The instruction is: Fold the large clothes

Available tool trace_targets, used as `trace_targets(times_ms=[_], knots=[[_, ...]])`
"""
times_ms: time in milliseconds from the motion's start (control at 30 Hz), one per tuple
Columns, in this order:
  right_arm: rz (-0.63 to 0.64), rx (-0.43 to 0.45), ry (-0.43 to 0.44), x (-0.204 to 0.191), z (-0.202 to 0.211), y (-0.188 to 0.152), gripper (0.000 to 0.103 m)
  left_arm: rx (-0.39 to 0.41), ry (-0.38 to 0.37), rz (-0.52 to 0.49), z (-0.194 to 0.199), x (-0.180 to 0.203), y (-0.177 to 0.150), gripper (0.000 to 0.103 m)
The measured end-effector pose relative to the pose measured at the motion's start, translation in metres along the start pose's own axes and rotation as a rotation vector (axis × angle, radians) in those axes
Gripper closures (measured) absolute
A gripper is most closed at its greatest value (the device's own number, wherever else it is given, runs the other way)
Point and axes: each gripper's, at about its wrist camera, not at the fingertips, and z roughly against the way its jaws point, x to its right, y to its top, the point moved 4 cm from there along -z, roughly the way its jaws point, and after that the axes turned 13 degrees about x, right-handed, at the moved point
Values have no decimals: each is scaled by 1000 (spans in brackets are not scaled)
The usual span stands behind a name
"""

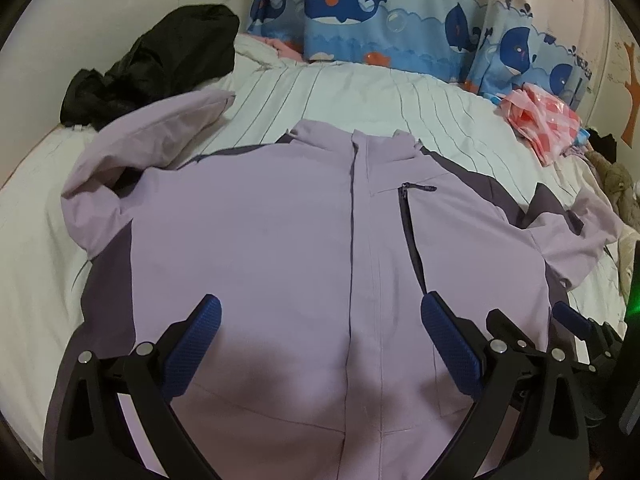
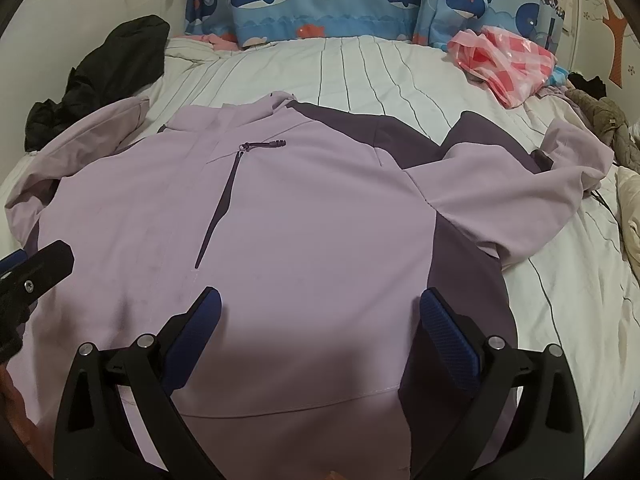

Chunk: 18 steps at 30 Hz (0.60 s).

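Lilac jacket point(image 1: 260, 240) is spread front-up across the near part of the striped white bed point(image 1: 360, 92), collar at the far end. Left gripper point(image 1: 320, 320) and right gripper point(image 2: 320, 316) hover over its hem, both released, grasping nothing.

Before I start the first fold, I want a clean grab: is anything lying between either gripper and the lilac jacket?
Nothing visible. The left gripper and right gripper hang open directly over the jacket, whose front is bare. The black garment and pink bag lie off it.
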Motion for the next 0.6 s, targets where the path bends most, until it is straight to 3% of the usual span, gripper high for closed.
trace_targets(times_ms=[200,600], knots=[[2,-1,-1,0,0,0,7,-75,20,5,-12,-6,-7,7],[3,-3,0,-1,-1,-1,7,-82,39,-18,-13,-5,-8,7]])
